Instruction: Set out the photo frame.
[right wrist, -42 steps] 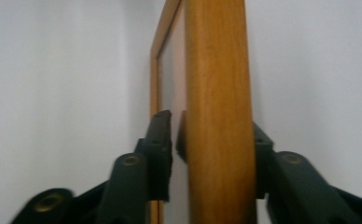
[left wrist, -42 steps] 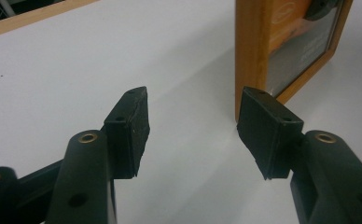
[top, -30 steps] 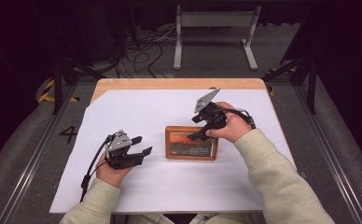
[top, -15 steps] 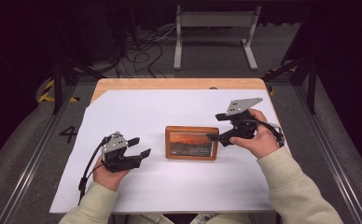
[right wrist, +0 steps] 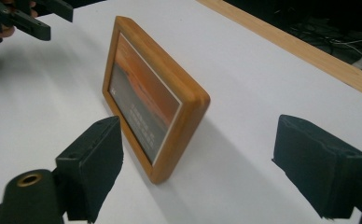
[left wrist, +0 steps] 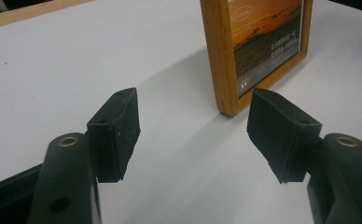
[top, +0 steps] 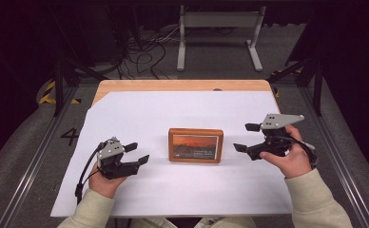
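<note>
The left tool (top: 134,153), jaws just opened wide and empty, rests on the white desk (top: 140,114) left of the wooden picture frame (top: 195,145) standing mid-desk. The right tool (top: 247,137), likewise spread and holding nothing, hovers right of it. To leave the frame upright, both should stay apart from its edges.

Quick count of the setup: one wooden picture frame (top: 195,145) with a sunset photo, sitting on one white sheet (top: 140,114) that covers one wooden table (top: 182,85). Two handheld grippers, the left gripper (top: 137,153) and the right gripper (top: 247,137), each with two black jaws. Two hands total.
</note>
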Demonstrator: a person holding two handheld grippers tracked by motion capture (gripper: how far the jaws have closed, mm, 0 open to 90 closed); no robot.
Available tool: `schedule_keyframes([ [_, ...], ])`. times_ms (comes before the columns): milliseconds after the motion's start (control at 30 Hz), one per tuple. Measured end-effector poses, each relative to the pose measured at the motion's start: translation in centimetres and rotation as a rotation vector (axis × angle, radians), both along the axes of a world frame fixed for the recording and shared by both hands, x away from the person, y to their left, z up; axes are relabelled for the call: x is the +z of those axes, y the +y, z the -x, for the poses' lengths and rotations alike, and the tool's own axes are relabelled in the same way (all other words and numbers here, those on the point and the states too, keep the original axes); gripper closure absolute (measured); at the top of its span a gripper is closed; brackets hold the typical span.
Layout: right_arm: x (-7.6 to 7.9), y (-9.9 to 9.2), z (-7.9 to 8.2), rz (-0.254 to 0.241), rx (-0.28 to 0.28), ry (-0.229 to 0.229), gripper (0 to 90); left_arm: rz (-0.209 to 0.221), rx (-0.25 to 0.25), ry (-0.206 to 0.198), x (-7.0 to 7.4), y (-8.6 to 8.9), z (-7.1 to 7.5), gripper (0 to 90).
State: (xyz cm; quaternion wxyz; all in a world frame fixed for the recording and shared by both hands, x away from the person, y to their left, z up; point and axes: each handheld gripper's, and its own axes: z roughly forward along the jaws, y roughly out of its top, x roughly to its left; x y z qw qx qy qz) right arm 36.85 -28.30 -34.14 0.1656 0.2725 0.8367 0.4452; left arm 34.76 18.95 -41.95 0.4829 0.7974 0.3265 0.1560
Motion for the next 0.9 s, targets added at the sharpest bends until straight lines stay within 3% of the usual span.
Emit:
schedule_keyframes([
  [267, -1.4, -1.5, 0.8, -0.017, -0.055, -0.015, 17.3, 0.015, 0.006, -0.005, 0.0, 0.7, 0.3, 32.2],
  [367, -2.4, -1.8, 1.1, -0.039, -0.083, -0.032, 17.9, 0.037, 0.012, -0.009, 0.0, 1.0, 0.3, 31.7],
  [567, -4.8, -2.2, 1.6, -0.091, -0.132, -0.052, 18.6, 0.031, 0.004, -0.022, -0.2, 0.8, 0.3, 28.9],
  [633, -5.1, -2.1, 1.6, -0.096, -0.139, -0.054, 18.6, 0.034, 0.006, -0.025, -0.2, 0.8, 0.3, 28.7],
  [700, -6.0, -1.8, 1.7, -0.082, -0.156, -0.093, 18.9, 0.034, 0.017, -0.047, -0.2, 0.9, 0.4, 28.8],
  [800, -7.1, -1.6, 1.6, -0.098, -0.179, -0.090, 21.0, 0.060, 0.036, -0.070, -0.6, 1.2, 0.5, 29.1],
  [900, -7.7, -1.6, 1.7, -0.086, -0.195, -0.108, 21.4, 0.067, 0.035, -0.065, -0.8, 1.4, 0.3, 29.2],
])
